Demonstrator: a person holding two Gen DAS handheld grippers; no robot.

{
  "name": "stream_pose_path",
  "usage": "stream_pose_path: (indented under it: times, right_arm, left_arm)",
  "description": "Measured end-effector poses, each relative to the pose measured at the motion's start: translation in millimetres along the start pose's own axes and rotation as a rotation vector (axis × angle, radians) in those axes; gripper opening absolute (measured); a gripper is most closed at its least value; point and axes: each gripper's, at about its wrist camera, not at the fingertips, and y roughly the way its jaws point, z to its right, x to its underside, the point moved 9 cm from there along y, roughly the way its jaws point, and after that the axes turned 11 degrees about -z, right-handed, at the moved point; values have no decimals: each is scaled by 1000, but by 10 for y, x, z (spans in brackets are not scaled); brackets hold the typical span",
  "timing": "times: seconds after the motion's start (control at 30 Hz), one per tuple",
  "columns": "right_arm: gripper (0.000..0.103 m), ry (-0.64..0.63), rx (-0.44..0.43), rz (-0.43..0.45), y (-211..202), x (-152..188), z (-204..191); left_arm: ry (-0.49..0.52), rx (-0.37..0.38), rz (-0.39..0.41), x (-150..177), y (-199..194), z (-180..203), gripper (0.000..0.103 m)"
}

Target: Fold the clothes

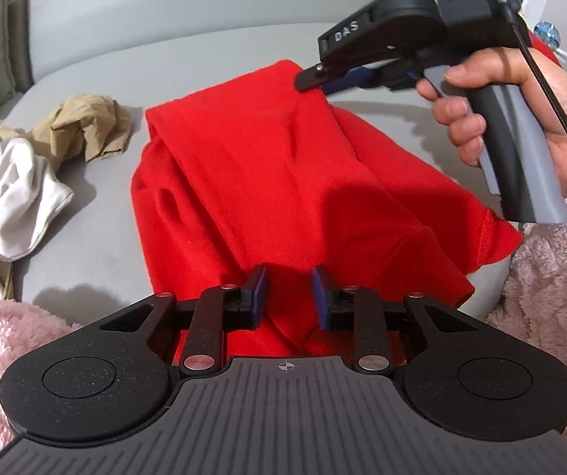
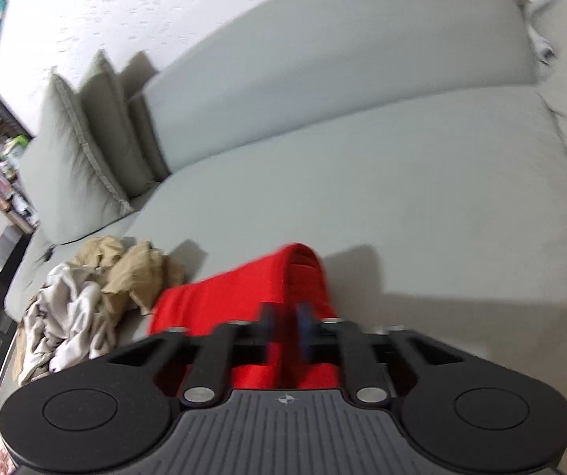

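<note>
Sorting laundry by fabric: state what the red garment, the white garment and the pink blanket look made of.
Red garment: looks like matte cotton knit, with soft rounded folds and a stitched hem. White garment: thin smooth woven cloth, possibly cotton, with sharp crumples. Pink blanket: fluffy fleece or plush, likely synthetic, with a shaggy pile.

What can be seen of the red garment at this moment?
The red garment is plain, soft knit-looking fabric, partly folded lengthwise into a long band with creases and a stitched hem at its near right corner. It lies on the grey sofa seat, beside crumpled tan and white clothes. The right tongs meet its far corner; the left tongs stand apart over its near edge.
</note>
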Motion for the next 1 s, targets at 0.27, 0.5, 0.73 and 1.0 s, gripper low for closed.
stream_pose_path:
  times: [0.27,0.5,0.73,1.0]
  right_arm:
    - [24,-173,-122,24,-226,177,-463]
    - [13,-232,-1,-112,76,336,-383]
    - [0,-235,239,-96,-64,297,39]
    - [15,-69,-79,-14,-412,214,20]
  left_arm:
    - [-112,-95,195,-459,-361,-228,36]
    - [-121,-139,29,-926,330,-456,14]
    - [95,-275,-24,-625,390,-413,14]
    - [-79,-145,166,-627,-100,-453,16]
